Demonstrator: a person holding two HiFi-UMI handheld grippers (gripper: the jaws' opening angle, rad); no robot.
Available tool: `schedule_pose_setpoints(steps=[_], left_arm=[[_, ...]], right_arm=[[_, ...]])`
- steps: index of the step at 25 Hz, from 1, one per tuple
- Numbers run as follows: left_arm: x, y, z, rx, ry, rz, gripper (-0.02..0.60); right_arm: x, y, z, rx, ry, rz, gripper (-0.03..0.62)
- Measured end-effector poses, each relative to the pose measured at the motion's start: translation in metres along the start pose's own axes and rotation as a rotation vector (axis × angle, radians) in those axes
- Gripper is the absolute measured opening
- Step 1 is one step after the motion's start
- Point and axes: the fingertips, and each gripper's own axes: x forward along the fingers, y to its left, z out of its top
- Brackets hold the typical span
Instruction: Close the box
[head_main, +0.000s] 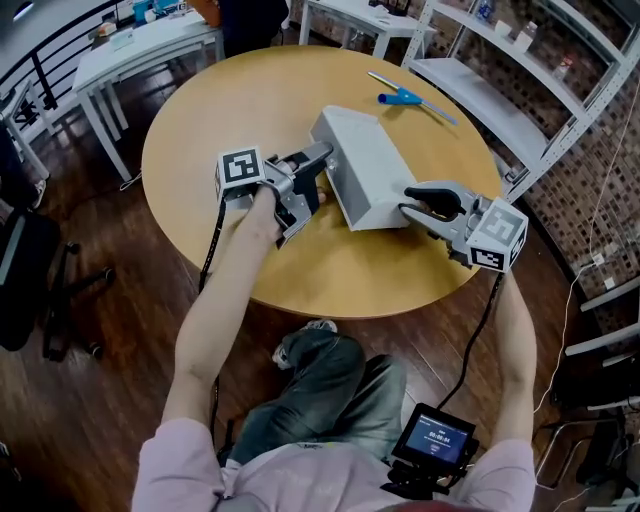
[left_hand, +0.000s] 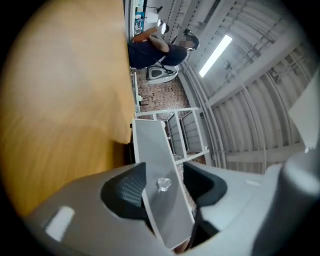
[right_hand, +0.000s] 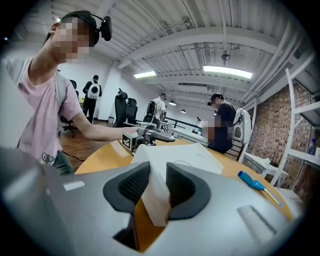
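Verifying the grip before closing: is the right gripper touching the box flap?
Touching. The right gripper view shows the white box flap standing between the right gripper pads, with both pads against its faces and no gap.

a round light-brown wooden table (head_main: 200, 150) carries a pale grey rectangular cardboard box (head_main: 365, 170) near its middle. a slim blue-handled tool (head_main: 402, 97) lies flat, well apart from it, towards the far edge.

Overhead view; two close-ups along box (head_main: 362, 165)
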Motion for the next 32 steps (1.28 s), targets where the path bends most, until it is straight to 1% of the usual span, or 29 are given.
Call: schedule_pose_setpoints(steps=[3,5,7,8,11,12,14,17,19,23,25,27,30,32], left_arm=[[-0.001,-0.004,-0.001,-0.011,-0.039,-0.017,0.213],[-0.002,-0.004,0.001,-0.032,-0.079,-0.034,0.213],[0.001,-0.008,0.001,-0.054,-0.103,-0.050,0.213],[0.005,-0.014,-0.001,-0.046,-0.100,-0.057,0.212],[0.023,-0.035,-0.009,0.040,-0.054,-0.065,0.212],[0.030,-0.042,-0.013,0.064,-0.036,-0.072,0.196],[0.044,-0.056,-0.022,0.100,-0.008,-0.082,0.190],[0.074,-0.071,-0.036,0.196,0.044,-0.054,0.226],[0.098,-0.080,-0.048,0.230,0.101,-0.028,0.252],[0.125,-0.089,-0.068,0.252,0.192,0.008,0.276],[0.128,-0.091,-0.076,0.275,0.243,0.034,0.287],[0.134,-0.096,-0.085,0.308,0.299,0.058,0.336],[0.155,-0.096,-0.110,0.395,0.409,0.127,0.342],[0.173,-0.095,-0.127,0.428,0.485,0.176,0.342]], right_arm=[[0.001,0.001,0.000,-0.004,0.009,0.007,0.098],[0.002,0.002,0.000,0.008,0.007,0.019,0.089],[0.002,0.001,0.001,0.032,-0.016,0.025,0.076],[0.001,0.000,0.002,0.046,-0.034,0.024,0.063],[-0.013,-0.009,0.001,0.121,-0.117,0.014,0.060],[-0.021,-0.012,0.000,0.162,-0.161,0.013,0.058],[-0.038,-0.017,-0.005,0.248,-0.262,0.012,0.058],[-0.064,-0.026,-0.016,0.343,-0.401,-0.018,0.057],[-0.080,-0.033,-0.022,0.370,-0.443,-0.034,0.057],[-0.098,-0.032,-0.029,0.366,-0.441,-0.065,0.057],[-0.093,-0.024,-0.038,0.353,-0.399,-0.077,0.057],[-0.087,-0.015,-0.048,0.305,-0.329,-0.087,0.068],[-0.094,-0.011,-0.057,0.231,-0.271,-0.109,0.071],[-0.104,-0.011,-0.068,0.166,-0.238,-0.125,0.074]])
